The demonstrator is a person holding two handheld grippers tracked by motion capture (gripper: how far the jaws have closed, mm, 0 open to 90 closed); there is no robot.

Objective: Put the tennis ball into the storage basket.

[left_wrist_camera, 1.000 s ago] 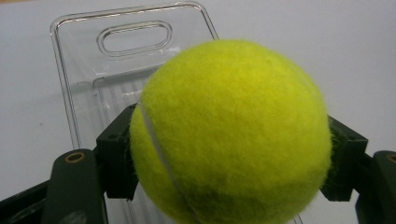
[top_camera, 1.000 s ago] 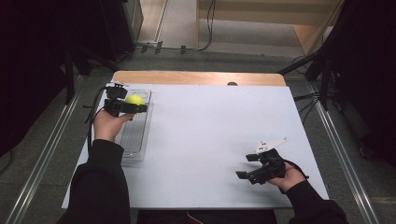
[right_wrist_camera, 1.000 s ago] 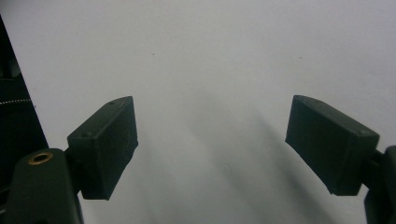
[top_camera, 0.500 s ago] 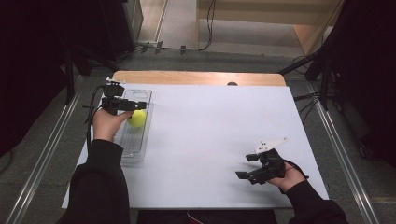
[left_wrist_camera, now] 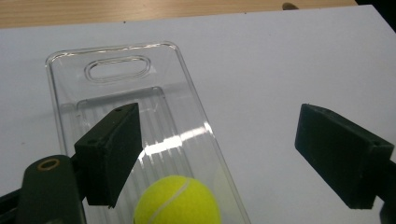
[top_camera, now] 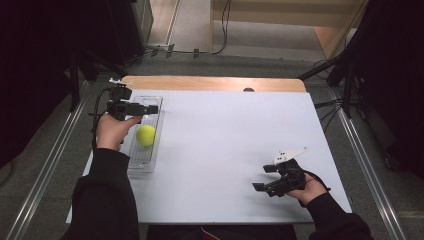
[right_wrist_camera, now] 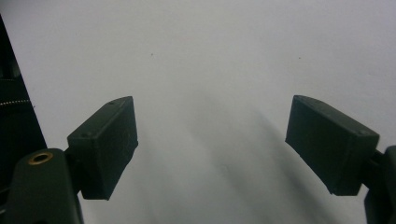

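Observation:
A yellow-green tennis ball [top_camera: 145, 135] lies loose in a clear plastic tray [top_camera: 142, 161] at the left of the white table. In the left gripper view the ball [left_wrist_camera: 177, 203] sits low between and below the jaws, inside the tray [left_wrist_camera: 116, 72]. My left gripper [top_camera: 153, 108] hovers over the tray's far half; its jaws have just been opening and now stand open [left_wrist_camera: 233, 149] with nothing pressed between them. My right gripper [top_camera: 262, 178] is held near the table's front right, open [right_wrist_camera: 215, 144] over bare white surface.
The white table [top_camera: 225, 135] has a wooden strip along its far edge [top_camera: 215, 83]. Dark equipment and cables surround the table on both sides. A black cable trails from the left gripper off the table's left side.
The ball has left the left gripper's jaws and dropped into the tray, settling a little nearer to the person. The left jaws have opened. The right hand has not moved.

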